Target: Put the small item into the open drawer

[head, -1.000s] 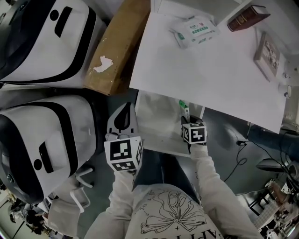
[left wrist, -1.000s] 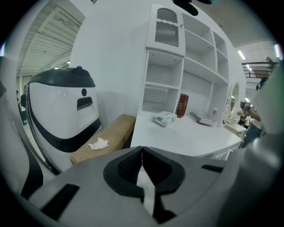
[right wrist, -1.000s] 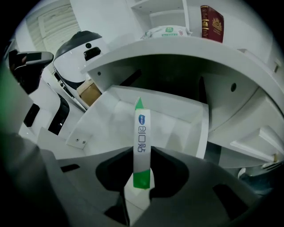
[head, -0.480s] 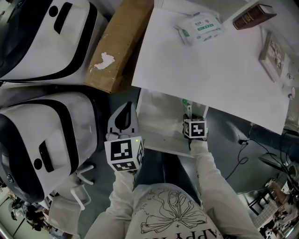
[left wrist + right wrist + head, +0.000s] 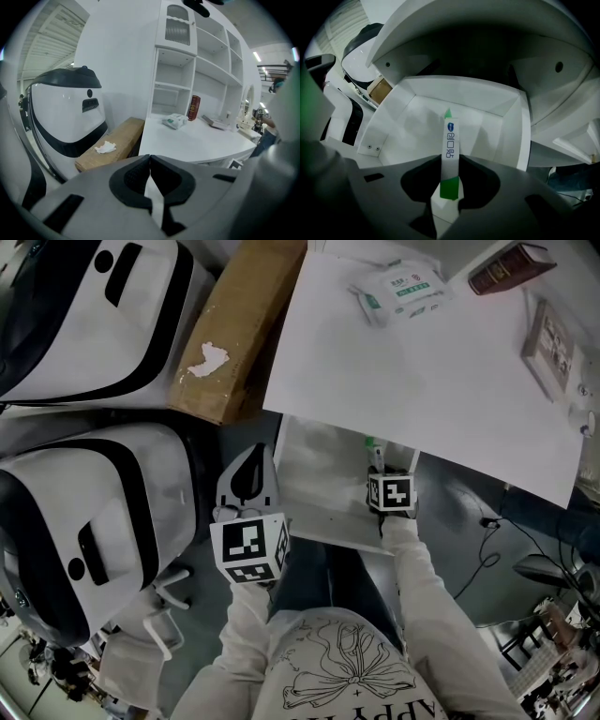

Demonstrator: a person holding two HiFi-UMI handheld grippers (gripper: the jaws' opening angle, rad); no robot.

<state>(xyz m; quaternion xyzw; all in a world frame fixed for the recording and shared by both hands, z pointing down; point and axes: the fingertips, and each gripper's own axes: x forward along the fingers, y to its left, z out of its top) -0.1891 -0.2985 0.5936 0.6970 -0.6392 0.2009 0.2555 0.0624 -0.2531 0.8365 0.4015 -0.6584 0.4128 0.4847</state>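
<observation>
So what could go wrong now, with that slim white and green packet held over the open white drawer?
The right gripper has just been opening its jaws with the slim white and green packet between them, pointing end-down. It may slip out early and topple in the open white drawer. The gripper also works close to the edge of the white desktop, so a careless lift out might knock it.

The rear of the drawer [image 5: 319,484] is lying hidden under the desk [image 5: 422,362]; just below the desk's edge, the print on the small item [image 5: 373,450] is showing too small to read.
</observation>
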